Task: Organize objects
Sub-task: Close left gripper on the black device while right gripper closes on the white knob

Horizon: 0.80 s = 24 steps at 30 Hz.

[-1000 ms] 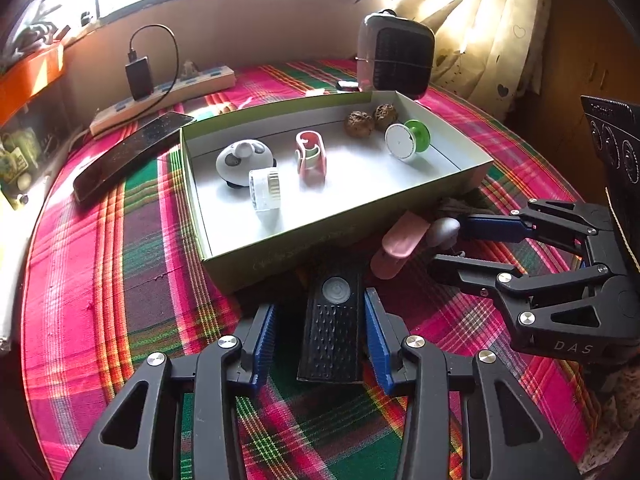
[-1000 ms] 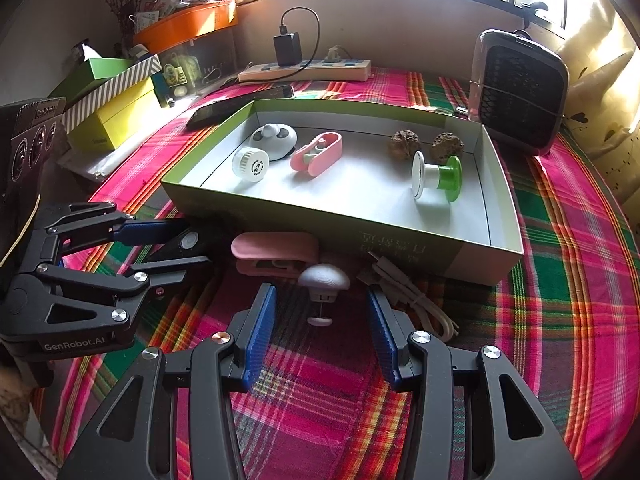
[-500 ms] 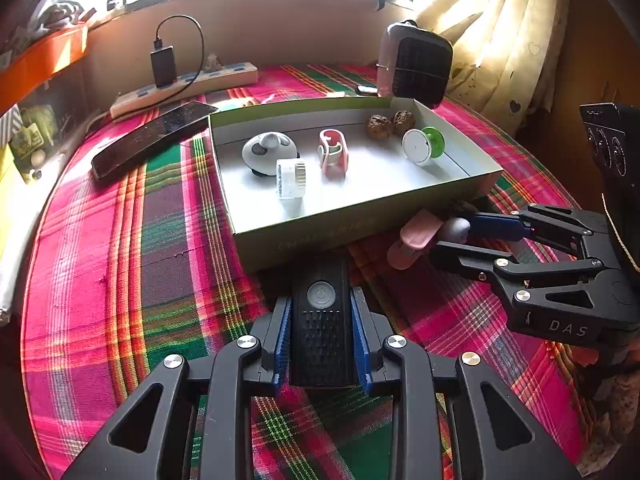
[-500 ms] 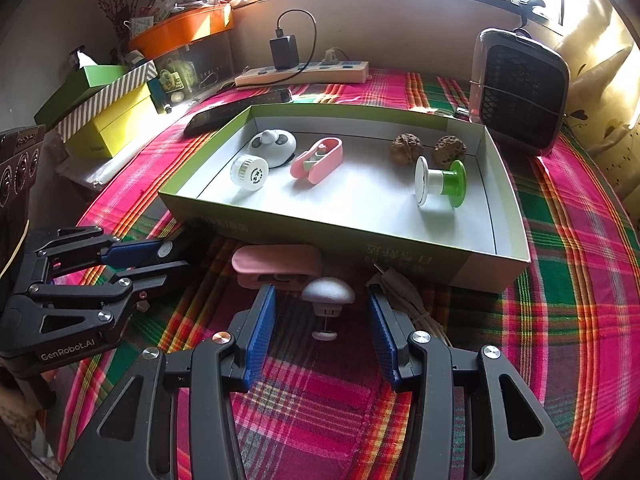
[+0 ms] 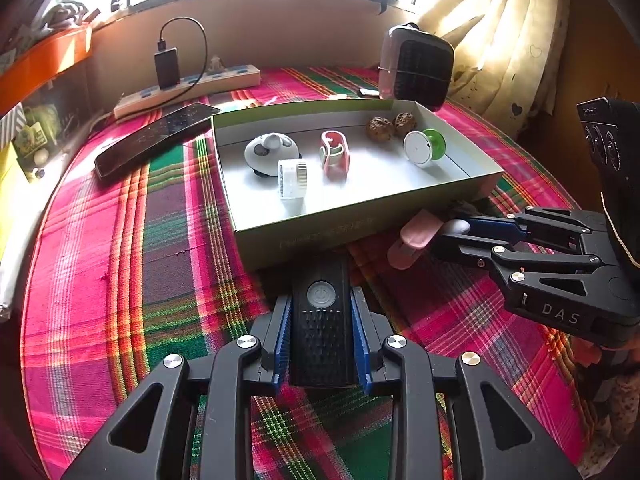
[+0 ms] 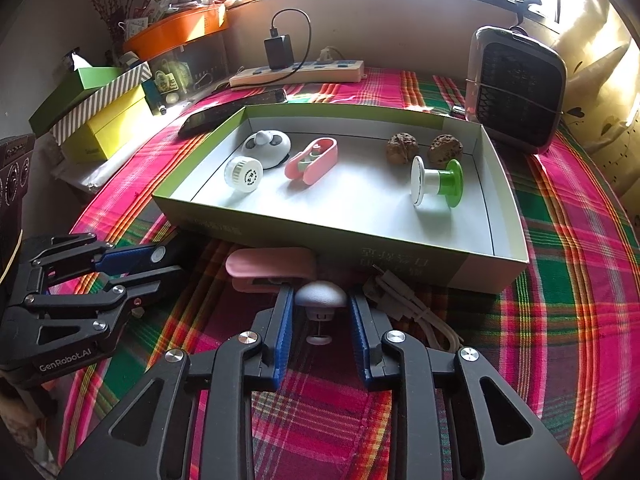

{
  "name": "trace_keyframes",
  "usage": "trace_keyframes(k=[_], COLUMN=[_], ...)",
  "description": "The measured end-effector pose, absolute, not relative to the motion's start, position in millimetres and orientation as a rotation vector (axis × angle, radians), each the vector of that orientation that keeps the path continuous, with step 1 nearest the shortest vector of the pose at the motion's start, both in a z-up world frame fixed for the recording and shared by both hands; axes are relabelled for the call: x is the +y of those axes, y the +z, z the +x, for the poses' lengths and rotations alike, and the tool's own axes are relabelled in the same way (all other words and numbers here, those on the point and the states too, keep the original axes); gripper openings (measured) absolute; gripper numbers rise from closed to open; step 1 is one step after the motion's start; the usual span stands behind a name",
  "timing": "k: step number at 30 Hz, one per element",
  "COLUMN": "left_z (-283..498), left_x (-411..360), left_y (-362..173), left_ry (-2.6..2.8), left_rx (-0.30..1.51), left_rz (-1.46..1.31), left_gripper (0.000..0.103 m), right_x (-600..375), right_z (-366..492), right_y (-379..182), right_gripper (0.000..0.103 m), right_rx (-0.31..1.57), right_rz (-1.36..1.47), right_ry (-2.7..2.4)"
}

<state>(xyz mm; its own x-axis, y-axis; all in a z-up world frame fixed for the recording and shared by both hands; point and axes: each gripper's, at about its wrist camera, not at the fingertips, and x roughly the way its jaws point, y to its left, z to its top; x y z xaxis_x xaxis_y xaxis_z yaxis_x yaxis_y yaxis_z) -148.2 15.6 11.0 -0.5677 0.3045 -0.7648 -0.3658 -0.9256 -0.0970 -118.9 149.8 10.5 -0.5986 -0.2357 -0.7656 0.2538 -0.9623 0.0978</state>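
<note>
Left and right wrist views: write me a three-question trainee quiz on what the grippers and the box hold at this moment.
1. Multiple choice: what is the left gripper clamped on? A) pink clip B) black remote C) white cable
2. True or false: the green spool lies inside the box.
3. Short answer: what sits between the fingers of the right gripper?

Key
1. B
2. True
3. The silver knob, shaped like a mushroom; the fingers are closing on its cap.
</note>
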Motion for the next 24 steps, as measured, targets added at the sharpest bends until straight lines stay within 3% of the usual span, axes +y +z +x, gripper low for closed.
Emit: trace_keyframes(k=[24], left_z=[-146.1], left_x=[16.5], left_y=[10.5], left_ry=[2.518], left_rx=[0.104], left_rz=[-1.194], left_gripper=[0.025], right_x=[149.9], right_z=[-114.6], right_y=[10.9], right_gripper=[0.027], right_rx=[0.03], right_rz=[1.235], right_ry=[-2.583])
